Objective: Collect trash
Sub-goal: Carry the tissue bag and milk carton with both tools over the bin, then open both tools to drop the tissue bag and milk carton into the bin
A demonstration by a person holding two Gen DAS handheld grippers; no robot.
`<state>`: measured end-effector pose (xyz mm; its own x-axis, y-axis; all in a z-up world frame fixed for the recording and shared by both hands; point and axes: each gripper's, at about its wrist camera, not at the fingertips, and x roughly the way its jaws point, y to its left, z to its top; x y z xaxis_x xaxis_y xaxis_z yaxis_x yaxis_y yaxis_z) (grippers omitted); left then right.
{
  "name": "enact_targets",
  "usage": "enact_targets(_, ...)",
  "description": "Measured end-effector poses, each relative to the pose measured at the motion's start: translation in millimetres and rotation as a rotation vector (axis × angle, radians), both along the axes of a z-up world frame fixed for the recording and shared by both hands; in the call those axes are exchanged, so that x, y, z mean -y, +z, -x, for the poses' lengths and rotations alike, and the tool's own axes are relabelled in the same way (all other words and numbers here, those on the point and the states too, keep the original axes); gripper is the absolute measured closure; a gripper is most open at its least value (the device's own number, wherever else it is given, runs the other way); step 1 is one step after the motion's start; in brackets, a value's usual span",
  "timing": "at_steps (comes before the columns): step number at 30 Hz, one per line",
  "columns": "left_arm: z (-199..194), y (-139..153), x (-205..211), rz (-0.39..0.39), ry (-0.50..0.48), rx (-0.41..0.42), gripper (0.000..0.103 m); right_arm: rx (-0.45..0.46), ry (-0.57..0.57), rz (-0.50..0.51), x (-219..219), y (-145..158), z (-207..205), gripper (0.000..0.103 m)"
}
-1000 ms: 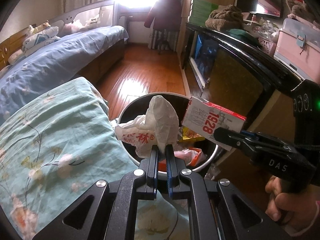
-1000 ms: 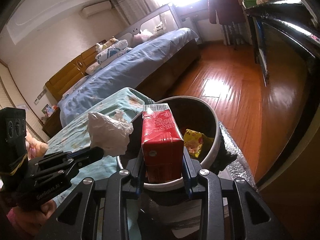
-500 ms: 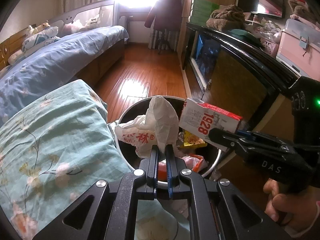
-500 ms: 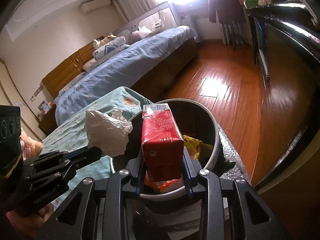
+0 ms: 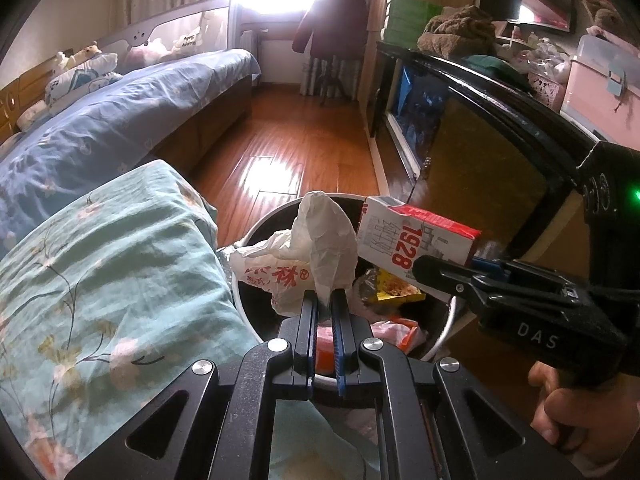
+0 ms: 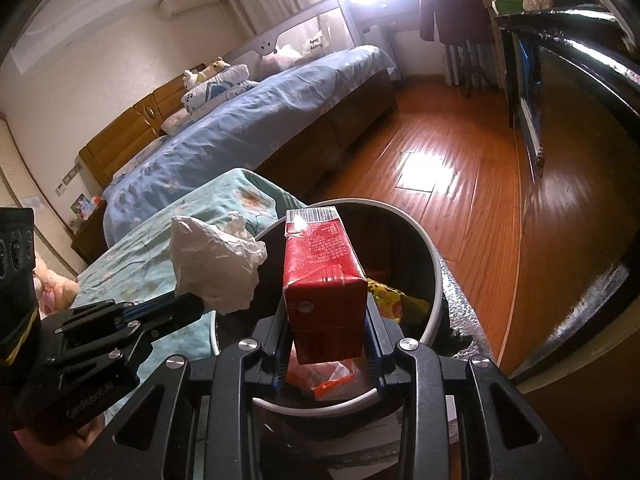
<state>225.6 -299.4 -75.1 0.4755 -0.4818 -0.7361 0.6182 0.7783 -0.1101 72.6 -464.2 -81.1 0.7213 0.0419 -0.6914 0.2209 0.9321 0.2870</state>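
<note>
Left wrist view: the left hand-held gripper [image 5: 325, 300] pinches a crumpled plastic bag [image 5: 316, 252] right over the bin [image 5: 256, 236]. Right wrist view: the right hand-held gripper [image 6: 326, 320] clamps a red carton [image 6: 322, 276] above the bin's near rim. It's the drop step; next, I'd say, both release.

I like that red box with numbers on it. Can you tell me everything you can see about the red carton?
The red carton is a small brick-shaped drink box, of coated card by its look. One side is red with tiny white print and a barcode at the far end; another is white with a grey drawing and "1928" in red. It looks slightly dented. The right tool grips it between both fingers, lying lengthwise and pointing away, held in the air above the open trash bin. Only the tool seems to touch it.
</note>
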Motion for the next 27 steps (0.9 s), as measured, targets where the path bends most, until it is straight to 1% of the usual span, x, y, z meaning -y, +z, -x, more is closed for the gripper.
enact_targets(7,-6.2,-3.0,4.4,-0.006,-0.003,-0.011,0.097,-0.015,-0.001,0.005,0.3,-0.6,-7.9,0.071)
enact_targets(13,-13.8,-5.0,7.4,0.004,-0.015,-0.043,0.097,-0.034,-0.004,0.001,3.6,-2.4,-12.2,0.070)
enact_targets(14,-14.8,-4.8,8.0,0.004,-0.015,-0.046,0.095,-0.036,-0.007,-0.005,4.7,-2.4,-12.4,0.069)
enact_targets(16,-17.2,-4.0,7.8,0.003,-0.009,-0.047,0.087,-0.032,-0.017,-0.013,7.8,-1.6,-12.1,0.067)
enact_targets(17,-16.6,-2.9,5.9,0.005,0.001,-0.040,0.081,-0.034,-0.023,-0.018,9.2,-1.7,-11.9,0.065)
enact_targets(18,-15.5,-2.1,4.2,0.009,0.007,-0.035,0.079,-0.033,-0.028,-0.026,10.3,-1.5,-11.3,0.064)
enact_targets(21,-12.5,0.1,-4.1,0.027,0.020,-0.036,0.078,-0.023,-0.041,-0.032,10.6,-0.4,-6.6,0.060)
enact_targets(22,-11.3,0.7,-7.7,0.032,0.025,-0.037,0.078,-0.019,-0.042,-0.036,9.9,0.3,-5.0,0.057)
enact_targets(23,-9.2,1.7,-12.4,0.038,0.031,-0.036,0.075,-0.013,-0.043,-0.040,8.9,1.5,-3.3,0.054)
enact_targets(24,-7.4,2.7,-17.4,0.042,0.038,-0.033,0.071,-0.005,-0.041,-0.041,6.8,3.4,-1.2,0.054)
enact_targets(25,-4.2,3.9,-22.5,0.046,0.047,-0.030,0.068,0.003,-0.039,-0.042,4.6,5.4,0.9,0.050)
enact_targets(27,3.0,6.6,-35.1,0.059,0.067,-0.022,0.059,0.019,-0.041,-0.045,-1.6,10.4,7.3,0.039)
